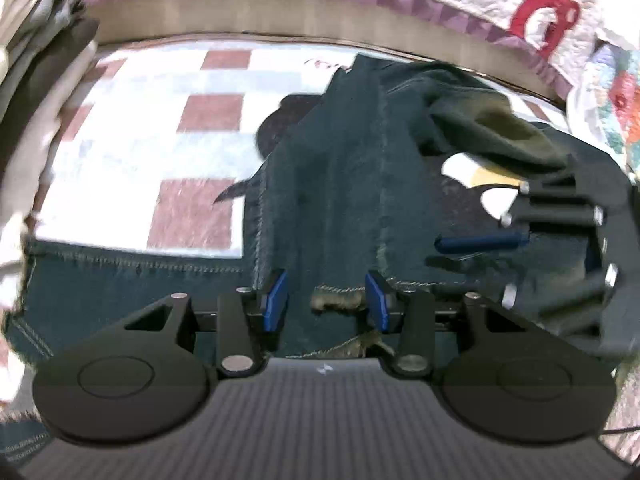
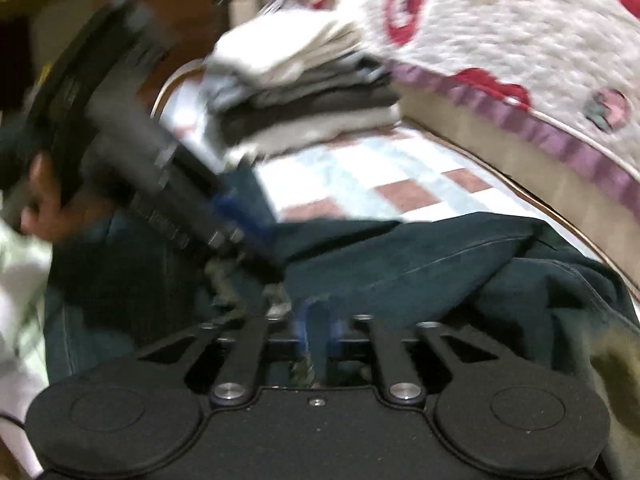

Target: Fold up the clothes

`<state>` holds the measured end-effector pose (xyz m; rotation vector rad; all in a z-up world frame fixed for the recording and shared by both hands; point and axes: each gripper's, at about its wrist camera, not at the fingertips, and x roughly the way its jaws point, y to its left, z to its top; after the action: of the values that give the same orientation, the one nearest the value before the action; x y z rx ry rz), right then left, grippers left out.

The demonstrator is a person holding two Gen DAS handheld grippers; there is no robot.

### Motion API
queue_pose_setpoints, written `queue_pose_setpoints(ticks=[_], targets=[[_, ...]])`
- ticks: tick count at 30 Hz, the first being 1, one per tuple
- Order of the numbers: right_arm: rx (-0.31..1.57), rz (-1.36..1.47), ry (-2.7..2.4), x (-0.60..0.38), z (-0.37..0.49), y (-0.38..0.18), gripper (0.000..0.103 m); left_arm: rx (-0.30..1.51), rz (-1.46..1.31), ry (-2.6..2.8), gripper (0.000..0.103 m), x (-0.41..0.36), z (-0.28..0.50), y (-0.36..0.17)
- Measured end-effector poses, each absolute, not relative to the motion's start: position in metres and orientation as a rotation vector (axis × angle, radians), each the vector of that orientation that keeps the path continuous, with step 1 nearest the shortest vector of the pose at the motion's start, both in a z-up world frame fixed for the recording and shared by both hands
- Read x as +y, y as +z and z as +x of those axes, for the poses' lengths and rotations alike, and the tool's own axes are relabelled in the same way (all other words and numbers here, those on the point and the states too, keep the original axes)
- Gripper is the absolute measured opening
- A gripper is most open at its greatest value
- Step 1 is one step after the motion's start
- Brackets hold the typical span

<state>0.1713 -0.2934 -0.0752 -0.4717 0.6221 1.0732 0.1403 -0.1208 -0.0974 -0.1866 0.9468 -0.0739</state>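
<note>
Dark denim jeans (image 1: 340, 184) lie rumpled on the checked cloth (image 1: 160, 128), near the folded stack (image 2: 304, 96). Left gripper (image 1: 326, 296): jaws parted around a hem. Right gripper (image 2: 318, 328): jaws clamped on denim.

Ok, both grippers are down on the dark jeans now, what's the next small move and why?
Probably close the left gripper on the frayed hem of the jeans. Its blue pads stand apart with the hem edge between them, while the right gripper looks nearly closed on denim. With both ends pinched, the leg could be lifted toward a fold. Blur makes the right grip uncertain.
</note>
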Motion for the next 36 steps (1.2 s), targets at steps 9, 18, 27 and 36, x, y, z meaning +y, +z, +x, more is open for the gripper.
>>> queue_pose_setpoints(ticks=[9, 18, 27, 36], targets=[[0.587, -0.624, 0.959, -0.282, 0.162, -0.087, 0.000, 0.964, -0.203, -0.050, 0.044, -0.118, 0.142, -0.104], [0.655, -0.564, 1.047, -0.294, 0.161, -0.081, 0.025, 0.977, -0.222, -0.034, 0.044, -0.114, 0.142, -0.107], [0.598, -0.704, 0.928, -0.277, 0.150, -0.089, 0.010, 0.987, -0.253, -0.011, 0.044, -0.107, 0.142, -0.110], [0.626, -0.460, 0.876, -0.300, 0.183, -0.073, 0.000, 0.982, -0.250, -0.012, 0.046, -0.108, 0.141, -0.111]])
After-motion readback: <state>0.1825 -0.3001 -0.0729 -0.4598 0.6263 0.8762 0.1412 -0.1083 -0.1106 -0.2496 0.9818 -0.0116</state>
